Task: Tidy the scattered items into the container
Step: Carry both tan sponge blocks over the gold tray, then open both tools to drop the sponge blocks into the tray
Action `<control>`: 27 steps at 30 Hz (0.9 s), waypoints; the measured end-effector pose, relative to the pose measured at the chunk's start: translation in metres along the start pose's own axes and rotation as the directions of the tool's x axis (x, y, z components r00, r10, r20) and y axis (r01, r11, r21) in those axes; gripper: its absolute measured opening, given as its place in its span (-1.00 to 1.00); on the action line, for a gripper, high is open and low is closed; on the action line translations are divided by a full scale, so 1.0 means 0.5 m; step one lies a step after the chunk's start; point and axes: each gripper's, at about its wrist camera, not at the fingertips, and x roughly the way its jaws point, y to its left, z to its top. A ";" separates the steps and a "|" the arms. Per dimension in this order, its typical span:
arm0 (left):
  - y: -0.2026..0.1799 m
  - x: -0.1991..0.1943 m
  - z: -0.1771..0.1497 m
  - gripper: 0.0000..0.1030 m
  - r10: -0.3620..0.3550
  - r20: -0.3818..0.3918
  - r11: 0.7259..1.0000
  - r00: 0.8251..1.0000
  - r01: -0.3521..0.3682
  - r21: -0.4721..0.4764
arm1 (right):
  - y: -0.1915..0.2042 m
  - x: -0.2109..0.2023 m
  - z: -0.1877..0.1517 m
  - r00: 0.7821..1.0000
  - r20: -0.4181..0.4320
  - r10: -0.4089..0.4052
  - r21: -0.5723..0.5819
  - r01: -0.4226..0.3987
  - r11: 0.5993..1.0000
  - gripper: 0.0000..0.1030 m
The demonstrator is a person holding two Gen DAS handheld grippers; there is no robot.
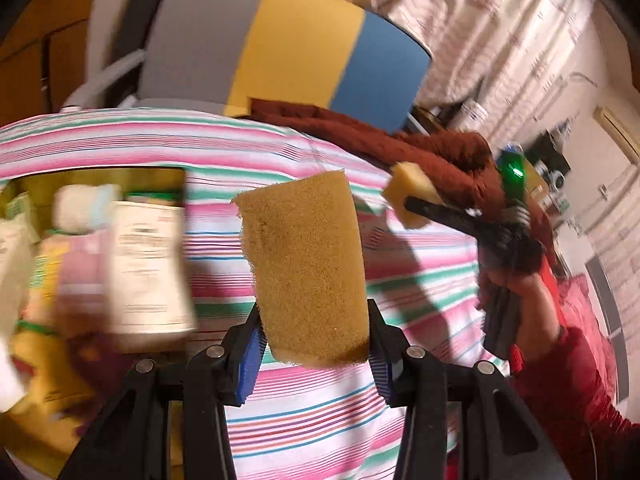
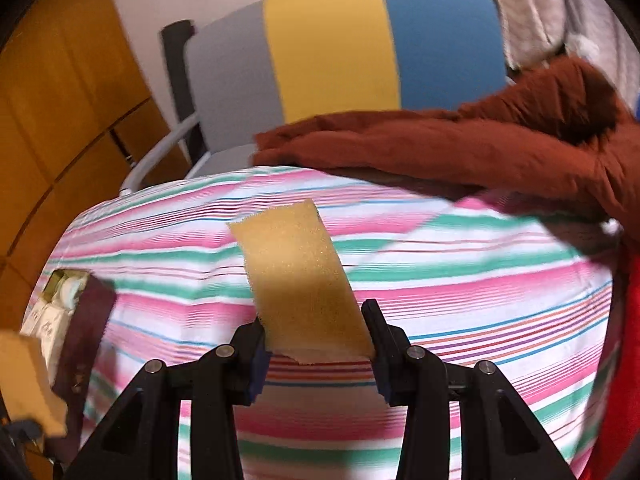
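Gripping a tan sponge (image 1: 306, 268) between its blue pads, the left tool (image 1: 316, 336) holds it upright above the striped counter (image 1: 320, 420), long axis pointing away, just right of the container (image 1: 100, 248) of packets. Farther right of the container, the right tool (image 2: 318, 340) clamps a second sponge (image 2: 296, 276), tilted leftward.

Striped tablecloth (image 2: 440, 280) lies open; rust cloth (image 2: 440, 148) crowds its far edge.

Porous, rough foam sponge (image 1: 308, 268); smooth striped cloth tablecloth (image 1: 400, 280); fuzzy rust-coloured blanket (image 2: 460, 144).
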 end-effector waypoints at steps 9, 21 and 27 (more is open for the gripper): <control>0.198 -0.091 0.008 -0.10 0.107 0.055 0.978 0.993 -0.095 -0.187 | 0.293 -0.069 -0.014 0.951 -0.001 0.309 -0.070 -0.308 0.949 -0.16; 0.318 -0.078 -0.036 -0.09 0.159 -0.081 0.961 0.984 -0.173 -0.214 | 0.540 -0.028 -0.038 0.910 -0.109 0.400 -0.083 -0.410 0.908 -0.16; 0.339 -0.079 -0.058 0.13 0.231 -0.124 0.947 0.965 -0.252 -0.200 | 0.607 0.003 -0.059 0.907 -0.167 0.386 -0.077 -0.402 0.912 -0.10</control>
